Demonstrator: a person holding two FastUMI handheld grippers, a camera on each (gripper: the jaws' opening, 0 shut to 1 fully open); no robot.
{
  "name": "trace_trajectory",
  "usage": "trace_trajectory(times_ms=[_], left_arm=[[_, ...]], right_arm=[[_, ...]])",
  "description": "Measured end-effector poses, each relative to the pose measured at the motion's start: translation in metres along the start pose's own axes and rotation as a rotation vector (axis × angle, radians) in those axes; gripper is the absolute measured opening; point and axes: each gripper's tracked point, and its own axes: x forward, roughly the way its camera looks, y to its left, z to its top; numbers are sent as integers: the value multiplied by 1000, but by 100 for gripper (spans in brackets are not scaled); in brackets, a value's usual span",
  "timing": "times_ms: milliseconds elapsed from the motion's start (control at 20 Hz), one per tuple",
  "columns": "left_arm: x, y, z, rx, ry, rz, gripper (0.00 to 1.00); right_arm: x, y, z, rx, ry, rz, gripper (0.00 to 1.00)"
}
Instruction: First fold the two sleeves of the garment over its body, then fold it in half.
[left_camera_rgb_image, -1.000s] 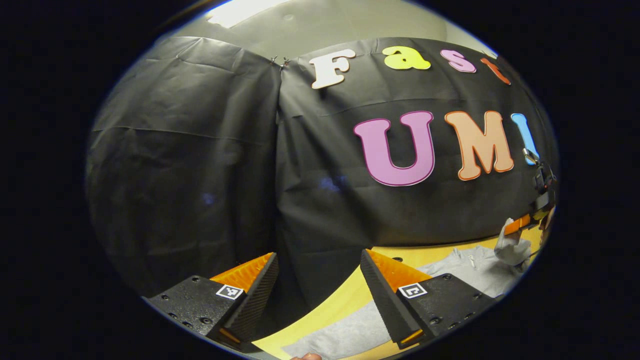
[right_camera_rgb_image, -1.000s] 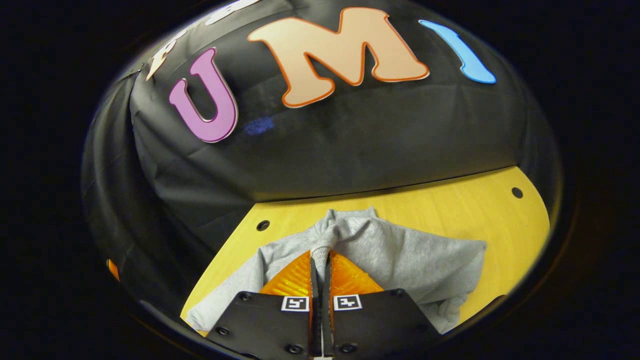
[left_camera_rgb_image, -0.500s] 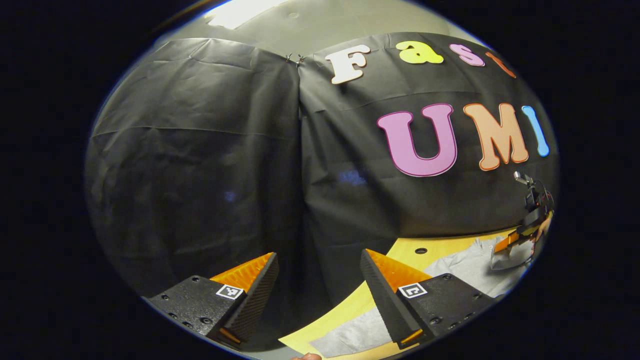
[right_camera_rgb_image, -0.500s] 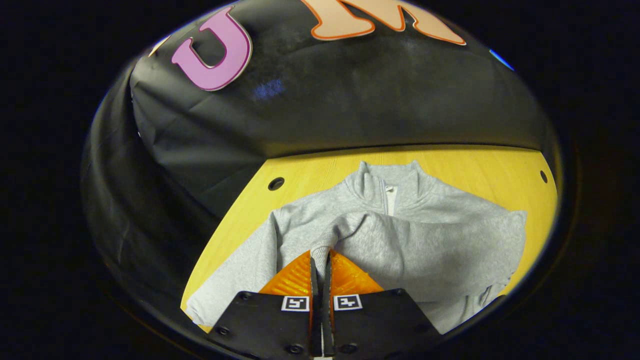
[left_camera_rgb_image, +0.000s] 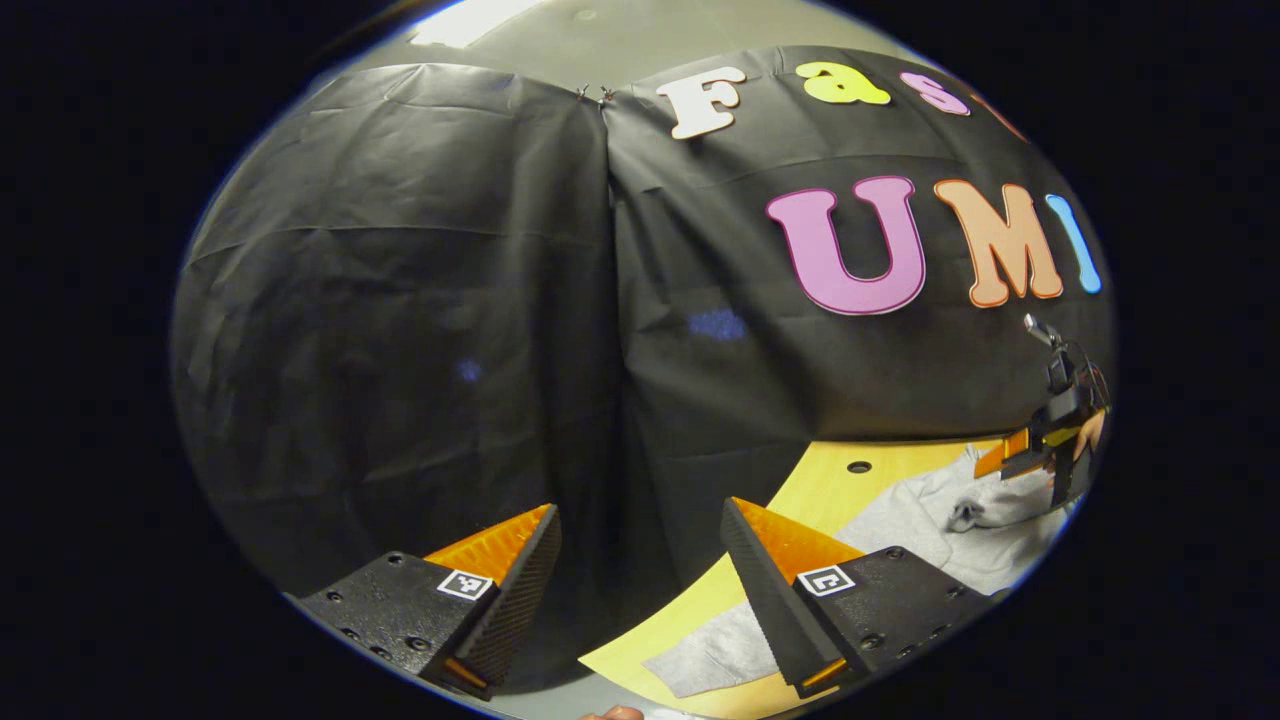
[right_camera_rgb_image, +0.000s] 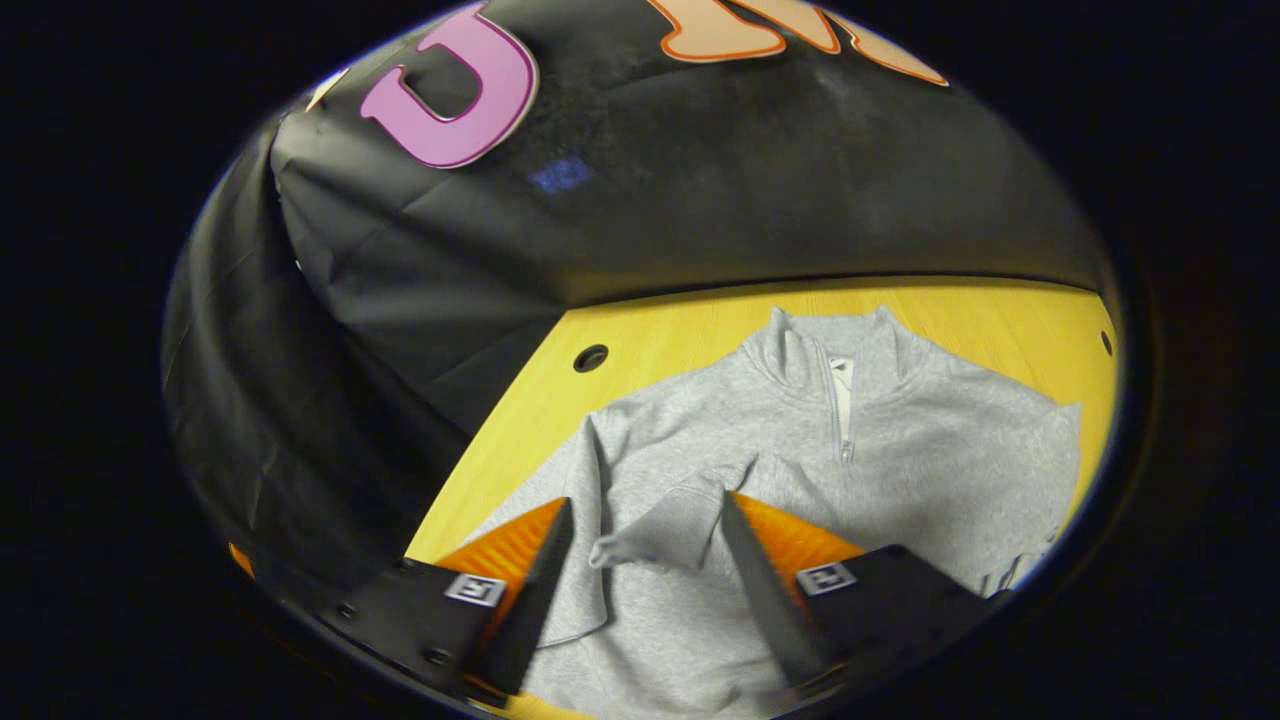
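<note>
Sweater (right_camera_rgb_image: 800, 450) flat on table (right_camera_rgb_image: 660, 340), collar toward wall. Right gripper (right_camera_rgb_image: 645, 530) spread wide over chest, cuff (right_camera_rgb_image: 660, 525) loose between fingers, so sleeve looks dropped across body. Left gripper (left_camera_rgb_image: 640, 560) wide too, empty, parked near table's left edge, probably waiting for other sleeve (left_camera_rgb_image: 715, 650).

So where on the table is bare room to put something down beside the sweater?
Bare wood lies in a strip between the sweater collar and the wall, and in a wedge on the sweater's near side around the table hole. The middle is crowded: the right hand-held gripper stands open over the folded sleeve.
</note>
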Motion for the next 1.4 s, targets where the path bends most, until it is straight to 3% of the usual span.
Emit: trace_trajectory(times_ms=[50,100,250,300,350,600,650,700,750,800,850,1050,1400], left_arm=[[1,-3,-7,5,11,-10,94],[3,-7,-13,10,22,-22,98],[7,-20,-42,-2,90,-74,95],[10,-26,-53,-9,118,-94,94],[11,-31,-64,-14,145,-116,99],[24,-42,-123,1,273,-168,95],[25,-44,-135,-9,301,-175,95],[23,-47,-146,-27,328,-183,95],[23,-50,-157,-43,356,-188,95],[24,-54,-169,-55,383,-187,95],[25,-55,-181,-64,407,-187,95],[24,-58,-220,-85,503,-189,96],[19,-55,-245,-104,589,-197,96]], right_arm=[[-3,1,2,-22,-22,-3,100],[-7,-2,7,-47,-44,-14,98],[-26,-6,19,-93,-104,-31,94],[-34,-7,24,-99,-123,-34,98],[-41,-8,28,-102,-141,-37,98],[-81,-22,41,-98,-219,-73,98],[-88,-26,41,-95,-230,-81,94],[-95,-31,41,-99,-239,-93,98],[-101,-38,41,-110,-251,-112,94],[-108,-43,41,-124,-261,-129,98],[-112,-48,36,-137,-264,-144,94],[-129,-63,20,-164,-251,-182,98],[-144,-74,12,-147,-251,-205,98]])
